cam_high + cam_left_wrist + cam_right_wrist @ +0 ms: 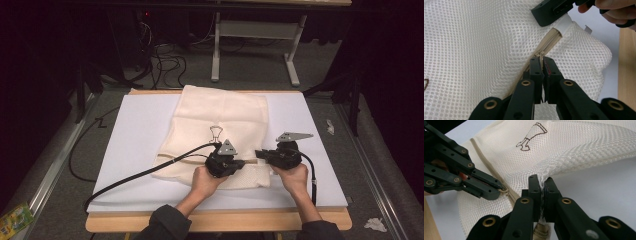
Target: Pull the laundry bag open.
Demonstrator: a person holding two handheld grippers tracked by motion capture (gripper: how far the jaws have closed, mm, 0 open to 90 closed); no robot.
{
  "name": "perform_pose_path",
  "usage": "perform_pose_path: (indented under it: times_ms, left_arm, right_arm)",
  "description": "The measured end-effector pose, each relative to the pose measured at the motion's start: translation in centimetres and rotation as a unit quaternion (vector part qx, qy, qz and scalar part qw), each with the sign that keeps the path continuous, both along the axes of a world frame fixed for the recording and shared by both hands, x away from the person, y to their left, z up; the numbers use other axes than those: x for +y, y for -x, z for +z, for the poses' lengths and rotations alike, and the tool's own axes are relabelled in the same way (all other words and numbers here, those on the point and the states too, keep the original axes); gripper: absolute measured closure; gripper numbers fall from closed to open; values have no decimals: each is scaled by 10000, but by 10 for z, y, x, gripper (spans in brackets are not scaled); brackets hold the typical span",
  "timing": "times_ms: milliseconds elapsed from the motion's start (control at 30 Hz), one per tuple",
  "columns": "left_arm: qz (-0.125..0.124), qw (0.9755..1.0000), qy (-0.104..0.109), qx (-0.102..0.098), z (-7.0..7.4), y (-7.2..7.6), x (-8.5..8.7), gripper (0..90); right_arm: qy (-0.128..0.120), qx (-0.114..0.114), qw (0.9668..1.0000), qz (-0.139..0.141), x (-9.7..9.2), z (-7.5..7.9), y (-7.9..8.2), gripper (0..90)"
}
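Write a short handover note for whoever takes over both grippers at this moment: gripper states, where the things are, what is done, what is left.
Left gripper: shut on the zipper pull of the mesh laundry bag.
Right gripper: shut on the bag's mesh at the zipper's end, holding it taut.
The bag lies flat on the white board, zipper along its near edge.
Done: both grips set.
Left: probably run the pull along the zipper; how far it has gone cannot be told.

No words, brand names or numbers can be read anywhere. The one sign is a small brown outline drawing printed on the cream mesh laundry bag; what the drawing depicts I cannot tell.
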State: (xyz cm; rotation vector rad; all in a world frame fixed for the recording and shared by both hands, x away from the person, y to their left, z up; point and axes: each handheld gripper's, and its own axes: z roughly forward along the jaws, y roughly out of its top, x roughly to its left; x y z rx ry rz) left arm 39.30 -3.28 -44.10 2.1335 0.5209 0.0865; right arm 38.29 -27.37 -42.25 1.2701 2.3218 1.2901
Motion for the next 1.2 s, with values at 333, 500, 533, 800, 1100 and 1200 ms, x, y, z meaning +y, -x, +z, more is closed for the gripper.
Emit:
perform_pose_path:
  times_ms: [333,500,533,800,1100,1200]
  left_arm:
    - [14,10000,-18,-19,1,0,4,868]
    - [26,10000,-29,-20,1,-1,6,868]
    - [30,10000,-14,-14,1,-1,7,869]
    - [73,10000,-7,14,0,-2,12,869]
    - [78,10000,43,11,1,-1,18,868]
    - [105,9999,26,26,0,-2,19,869]
  right_arm:
    - [15,31,10000,11,0,-2,0,881]
    - [16,21,10000,11,-1,-2,1,881]
    - [28,19,10000,-4,-1,-2,1,881]
    - [30,29,10000,-14,-1,-2,0,881]
    - [75,75,9999,34,0,-3,0,880]
    - [186,29,9998,7,0,-3,1,881]
